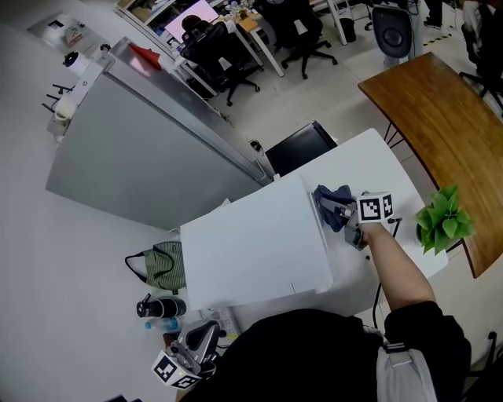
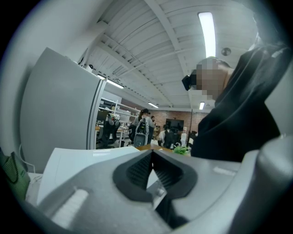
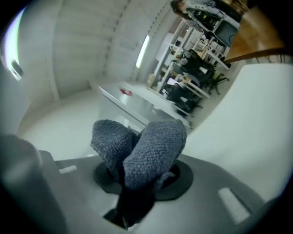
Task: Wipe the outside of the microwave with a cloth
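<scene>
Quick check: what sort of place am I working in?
Most likely an open-plan office or lab: wheeled office chairs at desks with a monitor, a long wooden table, a potted plant, and strip lights on an exposed ceiling.

We wear a black top (image 1: 314, 353). Our left gripper (image 2: 152, 154) and right gripper (image 1: 339, 213) are grey, black ribbed pads (image 2: 137, 171) lining the jaws, marker cubes (image 1: 376, 207) behind.
</scene>
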{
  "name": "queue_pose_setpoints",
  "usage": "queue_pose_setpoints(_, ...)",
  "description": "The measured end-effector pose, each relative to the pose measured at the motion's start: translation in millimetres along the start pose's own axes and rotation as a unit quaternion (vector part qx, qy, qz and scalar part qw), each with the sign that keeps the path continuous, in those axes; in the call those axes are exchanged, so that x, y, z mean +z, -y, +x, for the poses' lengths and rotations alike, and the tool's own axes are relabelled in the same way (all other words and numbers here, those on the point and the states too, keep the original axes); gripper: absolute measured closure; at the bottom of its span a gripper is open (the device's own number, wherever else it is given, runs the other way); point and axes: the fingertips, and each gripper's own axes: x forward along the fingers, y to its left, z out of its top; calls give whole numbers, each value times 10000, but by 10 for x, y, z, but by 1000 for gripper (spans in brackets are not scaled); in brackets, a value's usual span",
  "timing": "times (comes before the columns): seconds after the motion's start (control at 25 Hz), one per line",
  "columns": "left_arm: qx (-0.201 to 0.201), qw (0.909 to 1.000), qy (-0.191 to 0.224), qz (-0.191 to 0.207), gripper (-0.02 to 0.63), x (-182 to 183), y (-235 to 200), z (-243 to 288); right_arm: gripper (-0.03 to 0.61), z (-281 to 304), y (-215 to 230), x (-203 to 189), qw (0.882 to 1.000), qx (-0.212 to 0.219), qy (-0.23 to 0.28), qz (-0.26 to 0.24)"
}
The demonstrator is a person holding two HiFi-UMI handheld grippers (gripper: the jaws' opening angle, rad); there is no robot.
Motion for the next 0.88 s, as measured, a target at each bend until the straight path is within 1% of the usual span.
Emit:
queue_pose_setpoints(0.04, -2, 10000, 4, -25, 611, -2, -10, -1, 466, -98, -355, 180, 9969, 680, 375, 99)
queue_pose_setpoints(0.08, -17, 10000, 12, -53, 609, -1, -16, 6, 466, -187, -673, 317, 9893, 1308, 630, 174)
queue_pose_setpoints(0.12, -41, 10000, 18, -81, 611, -3, -16, 21, 465, -245, -923, 395, 9800, 1829, 755, 233)
queue_pose_setpoints(0.16, -73, 9999, 17, -105, 611, -12, -10, 39, 465, -259, -1080, 409, 9731, 2159, 755, 262)
queue_pose_setpoints(0.2, -110, 9999, 5, -127, 611, -29, -1, 57, 465, -230, -1137, 369, 9718, 2251, 649, 253)
queue_pose_setpoints(0.24, -148, 9998, -17, -147, 611, -51, 9, 74, 465, -173, -1107, 299, 9752, 2143, 495, 228)
queue_pose_setpoints(0.28, -182, 9997, -40, -164, 611, -69, 17, 88, 465, -114, -1012, 227, 9803, 1926, 366, 235)
queue_pose_setpoints(0.36, -226, 9996, -67, -173, 611, -79, 27, 103, 465, -40, -747, 122, 9883, 1454, 260, 374)
queue_pose_setpoints(0.4, -233, 9996, -66, -169, 611, -77, 27, 101, 465, -16, -627, 82, 9899, 1308, 253, 477)
queue_pose_setpoints(0.48, -223, 9996, -30, -154, 611, -78, 22, 86, 463, 37, -456, 31, 9891, 1268, 297, 691)
queue_pose_setpoints(0.52, -215, 9997, 4, -145, 611, -74, 21, 81, 463, 69, -360, 12, 9900, 1180, 288, 711)
queue_pose_setpoints(0.56, -207, 9997, 29, -137, 611, -66, 23, 78, 463, 102, -227, -21, 9928, 967, 222, 677)
queue_pose_setpoints(0.64, -187, 9997, 13, -132, 611, -61, 29, 68, 463, 159, 111, -132, 9973, 354, -17, 648)
queue_pose_setpoints(0.72, -166, 9998, 6, -137, 610, -59, 35, 56, 463, 202, 415, -252, 9968, -158, -258, 744)
queue_pose_setpoints(0.8, -149, 9998, 25, -147, 611, -54, 43, 61, 463, 228, 681, -371, 9929, -669, -586, 792)
queue_pose_setpoints(0.84, -150, 9998, 30, -147, 611, -55, 48, 66, 463, 227, 822, -454, 9888, -993, -838, 738)
queue_pose_setpoints(0.88, -156, 9998, 29, -143, 611, -60, 55, 70, 464, 214, 971, -563, 9819, -1362, -1152, 631)
